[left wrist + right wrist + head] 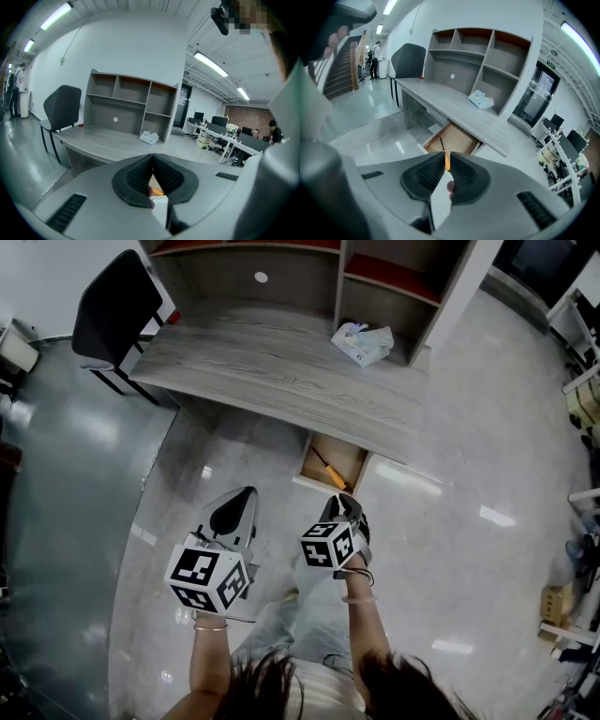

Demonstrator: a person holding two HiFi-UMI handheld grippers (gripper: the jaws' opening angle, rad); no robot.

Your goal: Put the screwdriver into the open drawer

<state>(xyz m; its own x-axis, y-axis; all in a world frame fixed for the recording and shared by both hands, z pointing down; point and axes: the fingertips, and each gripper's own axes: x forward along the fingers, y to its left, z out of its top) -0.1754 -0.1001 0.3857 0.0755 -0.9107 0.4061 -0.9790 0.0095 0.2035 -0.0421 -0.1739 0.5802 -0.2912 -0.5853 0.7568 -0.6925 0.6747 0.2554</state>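
Note:
The screwdriver (328, 471), with a black shaft and an orange handle, lies inside the open wooden drawer (349, 457) under the grey desk (253, 367). Its shaft (441, 142) also shows in the drawer (457, 138) in the right gripper view. My right gripper (349, 510) hangs just in front of the drawer, above the floor. Its jaws stand together with only a sliver between them and hold nothing (446, 158). My left gripper (234, 512) is further left over the floor, its jaws touching at the tips and empty (152, 158).
A white crumpled packet (363, 343) lies on the desk's right part. A shelf unit (281, 268) stands along the desk's back. A black chair (112, 310) is at the desk's left end. Glossy floor surrounds me; other desks stand far right (229, 136).

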